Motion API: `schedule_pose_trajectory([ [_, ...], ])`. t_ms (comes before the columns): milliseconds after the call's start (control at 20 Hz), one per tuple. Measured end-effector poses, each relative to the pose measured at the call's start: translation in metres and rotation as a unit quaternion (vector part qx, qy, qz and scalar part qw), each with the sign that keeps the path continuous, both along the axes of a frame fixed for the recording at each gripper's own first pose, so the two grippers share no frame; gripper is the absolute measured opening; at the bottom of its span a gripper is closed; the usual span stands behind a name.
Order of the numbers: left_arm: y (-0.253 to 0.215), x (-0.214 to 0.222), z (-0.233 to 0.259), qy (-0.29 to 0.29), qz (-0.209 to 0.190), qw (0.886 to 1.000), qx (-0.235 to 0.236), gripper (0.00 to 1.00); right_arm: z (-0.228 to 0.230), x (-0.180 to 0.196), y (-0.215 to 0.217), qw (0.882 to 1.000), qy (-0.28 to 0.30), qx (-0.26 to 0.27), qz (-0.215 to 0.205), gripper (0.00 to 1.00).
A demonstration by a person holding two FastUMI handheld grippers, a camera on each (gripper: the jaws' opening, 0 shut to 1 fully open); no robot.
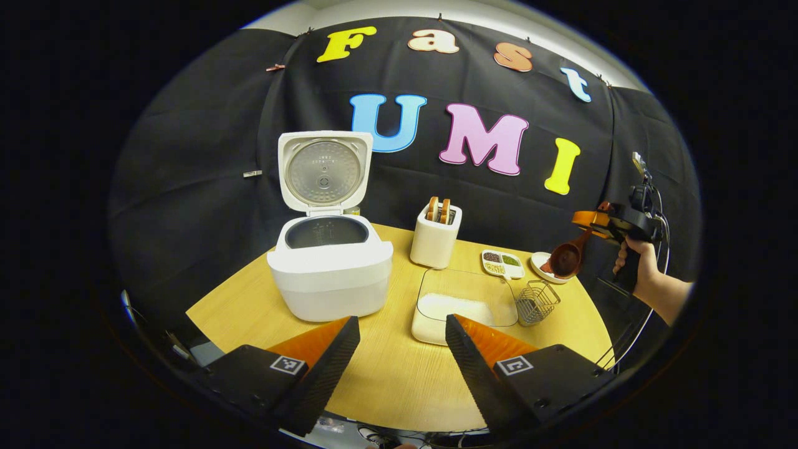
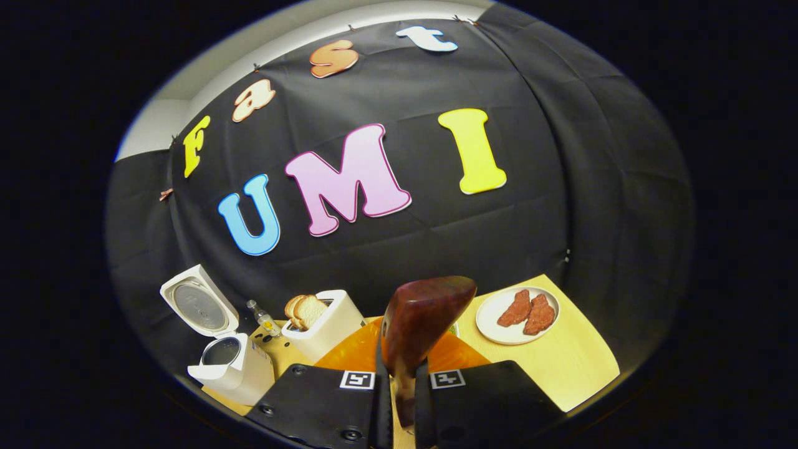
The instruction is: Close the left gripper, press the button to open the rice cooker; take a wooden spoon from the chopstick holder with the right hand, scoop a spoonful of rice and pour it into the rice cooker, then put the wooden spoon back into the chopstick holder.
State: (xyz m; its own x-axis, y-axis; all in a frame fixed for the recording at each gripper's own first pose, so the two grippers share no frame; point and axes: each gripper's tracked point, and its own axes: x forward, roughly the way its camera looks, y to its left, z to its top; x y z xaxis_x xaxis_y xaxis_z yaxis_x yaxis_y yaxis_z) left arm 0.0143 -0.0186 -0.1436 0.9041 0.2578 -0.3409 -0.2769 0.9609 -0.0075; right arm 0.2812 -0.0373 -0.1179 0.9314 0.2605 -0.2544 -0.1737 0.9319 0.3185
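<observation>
Right of the rice cooker [image 1: 329,262], whose lid stands open, the right hand-held gripper [image 2: 404,399] is clamped on the wooden spoon [image 2: 421,321], raised above the surface [image 1: 386,368] past the wire chopstick holder [image 1: 536,301]. The left hand-held gripper [image 1: 402,355] hangs wide open, holding nothing, near the rice dish [image 1: 464,305].

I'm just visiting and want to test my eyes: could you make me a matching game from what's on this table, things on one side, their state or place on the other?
Things:
1. rice cooker
2. wooden spoon
3. toaster
4. wire chopstick holder

States or places:
A. held between the right gripper's fingers
B. lid up, pot showing
C. standing beside the glass dish of rice
D. bread slices sticking out of the top

Pairs: 1-B, 2-A, 3-D, 4-C
</observation>
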Motion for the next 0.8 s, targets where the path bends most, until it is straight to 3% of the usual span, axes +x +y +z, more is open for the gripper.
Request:
schedule_pose_trajectory([
  [400,-0.013,0.003,0.004,0.009,0.039,0.999,0.019,0.95,-0.088,0.001,-0.004,0.997,0.079,0.017,0.001,0.18],
  [800,-0.001,-0.002,0.007,0.021,0.068,0.997,0.012,0.96,-0.146,0.007,-0.013,0.986,0.148,0.066,-0.045,0.2],
])
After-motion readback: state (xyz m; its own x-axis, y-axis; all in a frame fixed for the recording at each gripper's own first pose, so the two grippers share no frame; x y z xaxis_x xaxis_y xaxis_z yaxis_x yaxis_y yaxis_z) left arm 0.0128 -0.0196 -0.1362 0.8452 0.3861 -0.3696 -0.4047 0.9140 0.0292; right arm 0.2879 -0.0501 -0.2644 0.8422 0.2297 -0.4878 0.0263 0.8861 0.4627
